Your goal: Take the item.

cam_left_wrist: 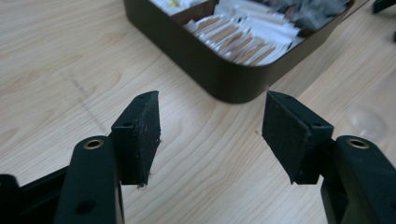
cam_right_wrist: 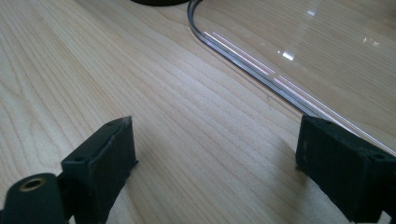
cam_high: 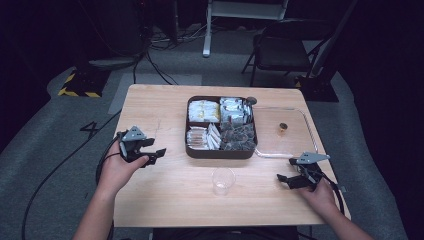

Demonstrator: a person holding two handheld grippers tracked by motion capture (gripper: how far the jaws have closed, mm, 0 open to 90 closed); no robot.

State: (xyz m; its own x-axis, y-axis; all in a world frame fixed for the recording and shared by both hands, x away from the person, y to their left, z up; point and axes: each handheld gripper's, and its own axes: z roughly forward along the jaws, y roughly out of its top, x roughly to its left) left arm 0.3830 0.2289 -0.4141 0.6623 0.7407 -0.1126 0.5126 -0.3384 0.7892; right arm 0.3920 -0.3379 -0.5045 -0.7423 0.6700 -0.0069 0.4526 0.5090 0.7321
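A dark brown tray (cam_high: pixel 220 152) with four compartments of packets and sachets sits mid-table; its near corner (cam_left_wrist: pixel 224 79) lies just beyond my left gripper. My left gripper (cam_high: pixel 156 152) (cam_left_wrist: pixel 211 135) is open and empty, held left of the tray above bare wood. A clear plastic cup (cam_high: pixel 223 180) stands in front of the tray. A clear flat tray (cam_high: pixel 306 125) lies to the right with a small brown object (cam_high: pixel 283 127) on it; its rim (cam_right_wrist: pixel 243 49) curves ahead of my right gripper. My right gripper (cam_high: pixel 286 170) (cam_right_wrist: pixel 212 163) is open and empty near the table's right front corner.
The wooden table (cam_high: pixel 165 200) has bare wood at the left and along the front edge. Behind the table are a dark folding chair (cam_high: pixel 282 47), cables on the grey floor and a yellow-black striped base (cam_high: pixel 80 87).
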